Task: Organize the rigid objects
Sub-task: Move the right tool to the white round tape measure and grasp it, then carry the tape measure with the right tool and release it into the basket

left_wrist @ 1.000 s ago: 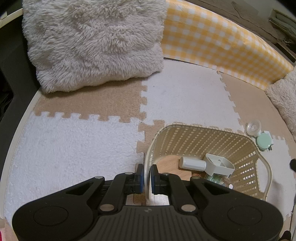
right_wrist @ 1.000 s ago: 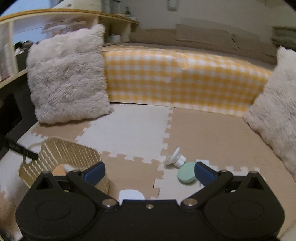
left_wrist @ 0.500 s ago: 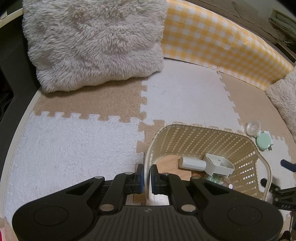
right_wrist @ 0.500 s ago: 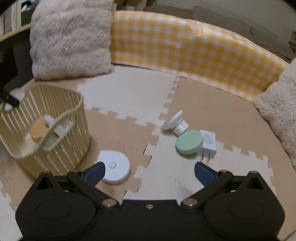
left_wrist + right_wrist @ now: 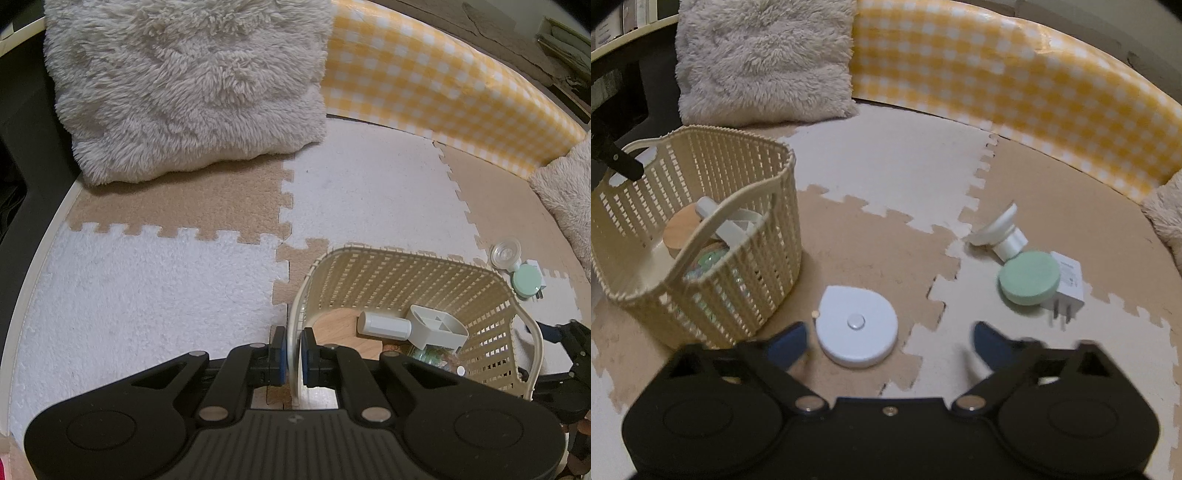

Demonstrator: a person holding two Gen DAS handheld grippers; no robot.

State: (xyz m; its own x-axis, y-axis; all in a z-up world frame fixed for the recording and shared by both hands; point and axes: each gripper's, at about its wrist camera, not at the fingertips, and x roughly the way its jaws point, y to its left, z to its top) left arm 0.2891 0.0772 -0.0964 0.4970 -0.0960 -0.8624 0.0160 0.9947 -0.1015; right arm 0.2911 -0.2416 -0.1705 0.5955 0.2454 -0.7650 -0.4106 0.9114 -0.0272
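Inspector: Any legible text, brand, number or sign in either view?

Recorder: None legible. The white plug adapter (image 5: pixel 1069 281) carries a small block of grey print on its upper face, too small and blurred to make out. The left gripper's (image 5: pixel 293 354) housing bears a small embossed mark at its centre, not readable as a letter or word.

Inspector: Anything else marked?

Recorder: No other markings are visible
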